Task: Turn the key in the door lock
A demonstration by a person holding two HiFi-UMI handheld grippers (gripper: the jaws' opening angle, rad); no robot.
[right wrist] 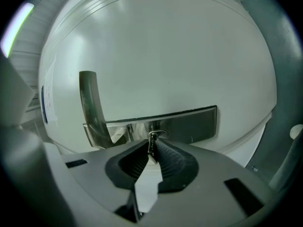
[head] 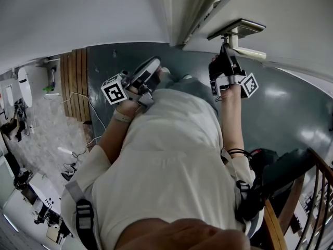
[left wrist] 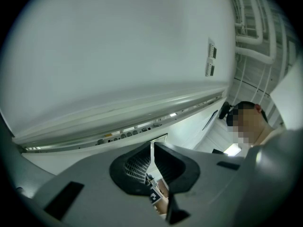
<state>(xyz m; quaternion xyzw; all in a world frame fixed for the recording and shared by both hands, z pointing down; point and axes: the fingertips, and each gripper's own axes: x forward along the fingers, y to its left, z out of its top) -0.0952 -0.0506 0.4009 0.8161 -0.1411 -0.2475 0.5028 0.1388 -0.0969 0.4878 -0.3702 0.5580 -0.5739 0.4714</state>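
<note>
A small metal key (right wrist: 152, 148) sticks in the lock of a brushed steel plate (right wrist: 189, 124) on the white door (right wrist: 165, 51). My right gripper (right wrist: 152, 156) is shut on the key's head, with the ribbed pads pressing on both of its sides. The lever handle (right wrist: 90, 103) stands to the left of the key. In the head view the right gripper (head: 225, 56) reaches up to the plate (head: 237, 29) just below the handle (head: 250, 52). My left gripper (head: 148, 69) hangs back near the person's chest, jaws together, holding nothing (left wrist: 152, 152).
A door frame (head: 177, 9) runs beside the door. Below lie a dark floor (head: 291, 113), wooden slats (head: 75, 82) and a wooden stair rail (head: 291, 212) at lower right. The left gripper view faces a white wall (left wrist: 118, 56), with a person (left wrist: 258, 129) at right.
</note>
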